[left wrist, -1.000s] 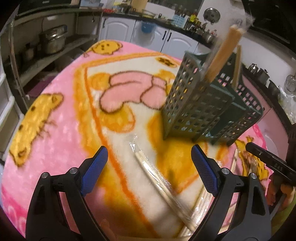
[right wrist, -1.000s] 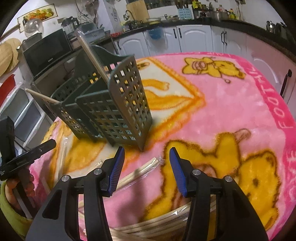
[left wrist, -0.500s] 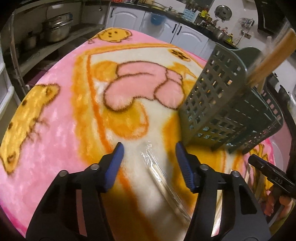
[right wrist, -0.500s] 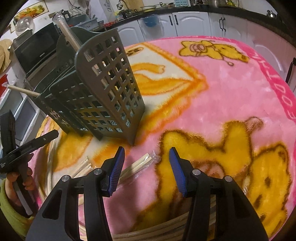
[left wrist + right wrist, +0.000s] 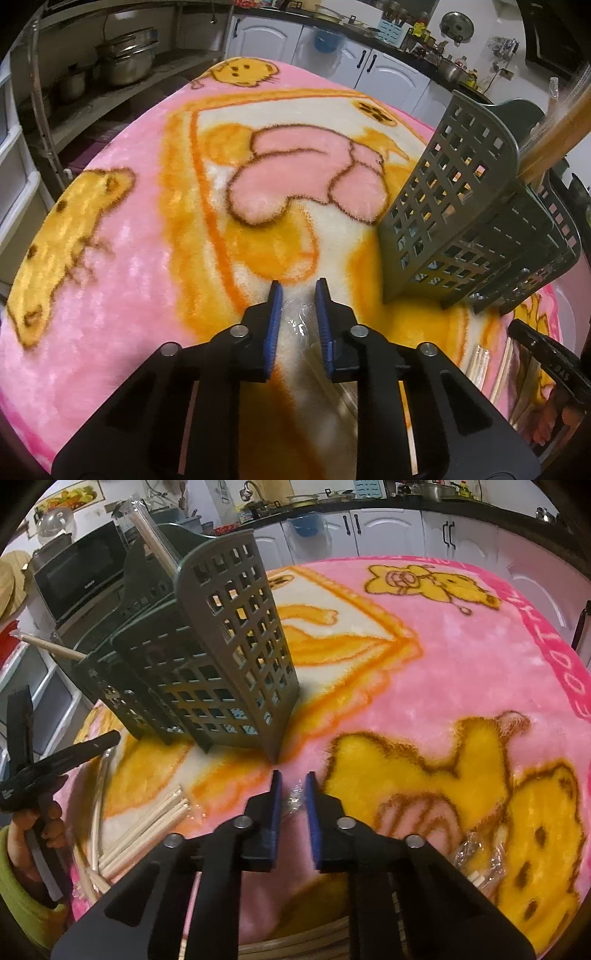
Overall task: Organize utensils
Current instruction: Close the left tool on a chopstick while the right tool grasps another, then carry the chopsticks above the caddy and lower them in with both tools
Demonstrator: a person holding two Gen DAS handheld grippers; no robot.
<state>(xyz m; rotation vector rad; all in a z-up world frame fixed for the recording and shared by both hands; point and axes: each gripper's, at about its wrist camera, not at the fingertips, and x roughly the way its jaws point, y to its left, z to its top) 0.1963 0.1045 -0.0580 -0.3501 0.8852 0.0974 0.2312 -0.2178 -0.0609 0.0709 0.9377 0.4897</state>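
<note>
- Left gripper (image 5: 298, 295): black frame, blue pads; jaws have just been closing and now clamp the crinkly clear-plastic end of a wrapped pair of pale wooden chopsticks (image 5: 301, 325) lying on the blanket. Wrapper runs back under the gripper; the sticks themselves are blurred there.
- Right gripper (image 5: 291, 784): same build; jaws have just been closing, now drawn nearly together on the twisted clear wrapper tip of another wrapped chopstick pack (image 5: 293, 799). Whether the pads bite wood or only plastic, I can't tell.
- Grey-green perforated plastic utensil caddy (image 5: 207, 672) stands upright on the pink cartoon-bear fleece blanket (image 5: 424, 686), just beyond both grippers; several compartments.
- Caddy already holds wrapped chopsticks (image 5: 155, 539) leaning out of the top, plus one stick (image 5: 51, 648) poking out sideways at the far end.
- Loose wrapped chopsticks (image 5: 147, 827) lie on the blanket, left of the right gripper, near the caddy base.
- The person's left hand (image 5: 40, 823), green sleeve, grips the left gripper's handle.
- Background: white kitchen cabinets (image 5: 266, 37), steel pots (image 5: 125, 59) on a shelf, black microwave (image 5: 81, 576).
</note>
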